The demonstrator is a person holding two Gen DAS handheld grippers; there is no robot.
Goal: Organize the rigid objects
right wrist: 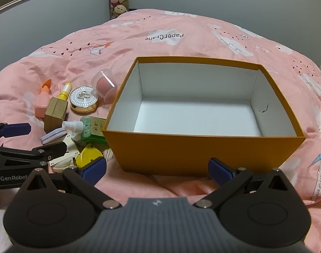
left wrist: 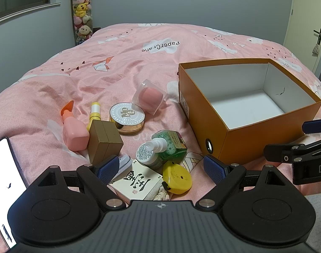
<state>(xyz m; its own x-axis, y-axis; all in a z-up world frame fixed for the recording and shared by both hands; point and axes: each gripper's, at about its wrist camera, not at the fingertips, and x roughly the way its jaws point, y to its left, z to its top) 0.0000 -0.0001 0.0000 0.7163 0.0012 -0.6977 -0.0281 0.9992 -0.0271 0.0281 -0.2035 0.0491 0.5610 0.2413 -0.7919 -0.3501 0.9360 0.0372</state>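
Note:
An open orange box [left wrist: 244, 139] [right wrist: 202, 151] with a white, empty inside stands on the pink bed. To its left lies a pile of small items: a pink bottle [left wrist: 72, 130], a brown box [left wrist: 104, 140], a round gold compact [left wrist: 126, 116], a pink sponge in a clear case [left wrist: 149, 99], a green bottle [left wrist: 171, 145], a white jar [left wrist: 147, 154], a yellow case [left wrist: 177, 176] and a white card box [left wrist: 137, 181]. My left gripper [left wrist: 160, 168] is open, just above the white card box and yellow case. My right gripper [right wrist: 157, 169] is open, low before the orange box's near wall.
A lit phone [left wrist: 4, 179] lies at the left edge of the bed. A tall tube of plush toys [left wrist: 82, 10] stands against the far wall. A door [left wrist: 308, 21] is at the far right. The pink duvet [left wrist: 139, 63] stretches behind the pile.

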